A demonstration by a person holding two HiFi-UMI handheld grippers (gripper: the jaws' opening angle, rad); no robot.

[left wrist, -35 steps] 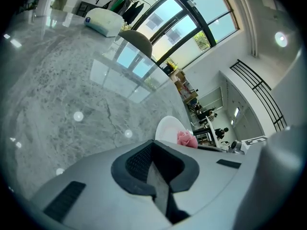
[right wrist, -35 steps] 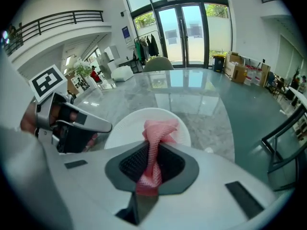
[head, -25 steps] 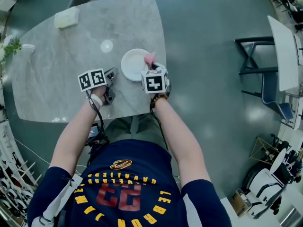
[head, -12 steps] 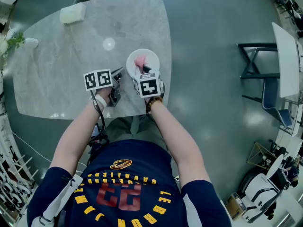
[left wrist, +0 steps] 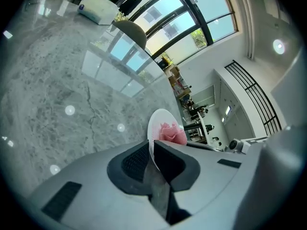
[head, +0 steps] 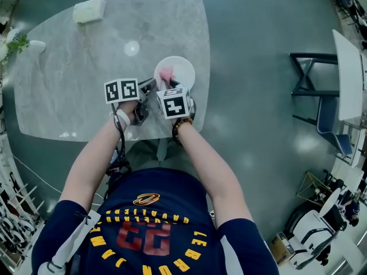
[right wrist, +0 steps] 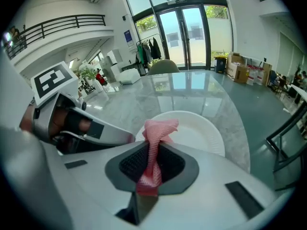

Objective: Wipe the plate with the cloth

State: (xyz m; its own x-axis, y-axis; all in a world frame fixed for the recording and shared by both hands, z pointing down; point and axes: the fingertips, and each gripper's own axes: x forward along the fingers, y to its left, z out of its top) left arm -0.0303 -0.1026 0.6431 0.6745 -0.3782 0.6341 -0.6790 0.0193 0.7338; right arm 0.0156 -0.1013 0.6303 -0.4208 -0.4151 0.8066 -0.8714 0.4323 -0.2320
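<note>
**Pinning the rim, cloth poised over the plate**

Left gripper [left wrist: 151, 150] was in on the white plate [head: 182, 69] from about eight o'clock. Its jaws were clamped on the near rim, and the thin edge ran straight between them in the left gripper view. The plate sat by the six-o'clock edge of the bench [head: 69, 96], close in front of the person.

Right gripper [right wrist: 153, 153] came at it from six o'clock, jaws pinched tight on the pink cloth [right wrist: 157, 131]. The cloth was a twisted strip with its long axis running along the jaws, its free tuft poking out toward twelve.

And here was what mattered: the plate's open face lay dead ahead of that tuft, at twelve to one o'clock from the right jaws. The left gripper crowded in at nine. The tuft hung over the plate's nine-o'clock half, but whether it touched the surface, I couldn't tell.

By my read, the wipe was only getting going, and the right gripper was the one placed to sweep. Out toward three o'clock, away from the clamped rim, looked the clean line.
</note>
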